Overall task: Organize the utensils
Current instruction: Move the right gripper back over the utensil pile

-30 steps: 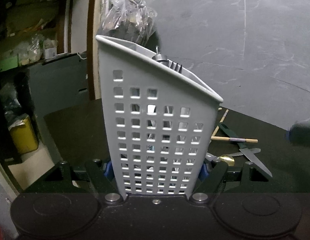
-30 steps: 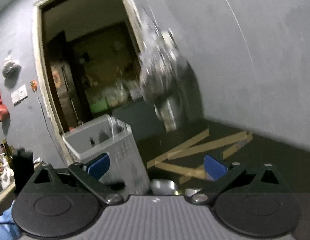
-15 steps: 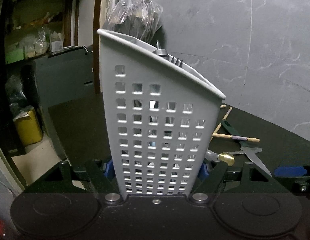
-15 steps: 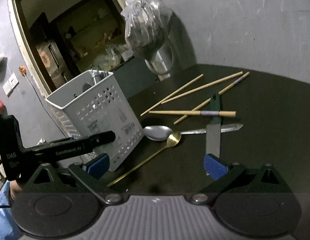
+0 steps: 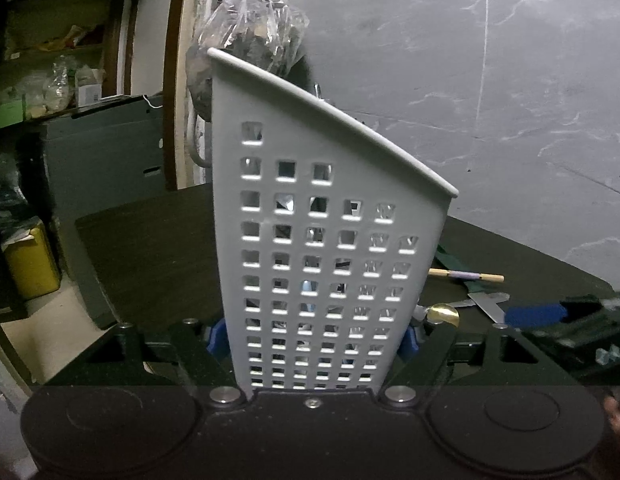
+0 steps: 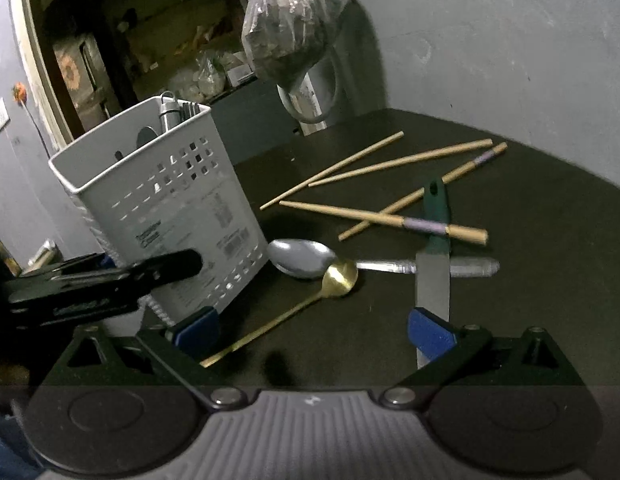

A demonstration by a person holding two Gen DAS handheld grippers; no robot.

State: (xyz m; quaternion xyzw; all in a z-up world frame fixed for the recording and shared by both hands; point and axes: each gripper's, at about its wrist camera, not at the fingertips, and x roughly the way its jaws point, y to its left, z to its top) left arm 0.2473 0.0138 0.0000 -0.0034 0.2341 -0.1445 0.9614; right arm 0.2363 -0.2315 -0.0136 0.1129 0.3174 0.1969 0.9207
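Here, your left gripper (image 5: 311, 340) grasps the white utensil basket (image 5: 321, 264) between its fingers, though these have just been easing apart. Your right gripper (image 6: 313, 330) stands released, with the gold spoon (image 6: 339, 276) and green-handled knife (image 6: 433, 280) lying just ahead on the tabletop (image 6: 529, 248).

light: we see dim room, dark table (image 6: 509, 320) | glare: none | distortion: fisheye bends edges, corners black | blur: slight on right gripper (image 5: 569, 320)

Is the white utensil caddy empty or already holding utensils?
Not empty. In the right wrist view, the white utensil caddy has a metal handle and other utensil tops poking above its rim.
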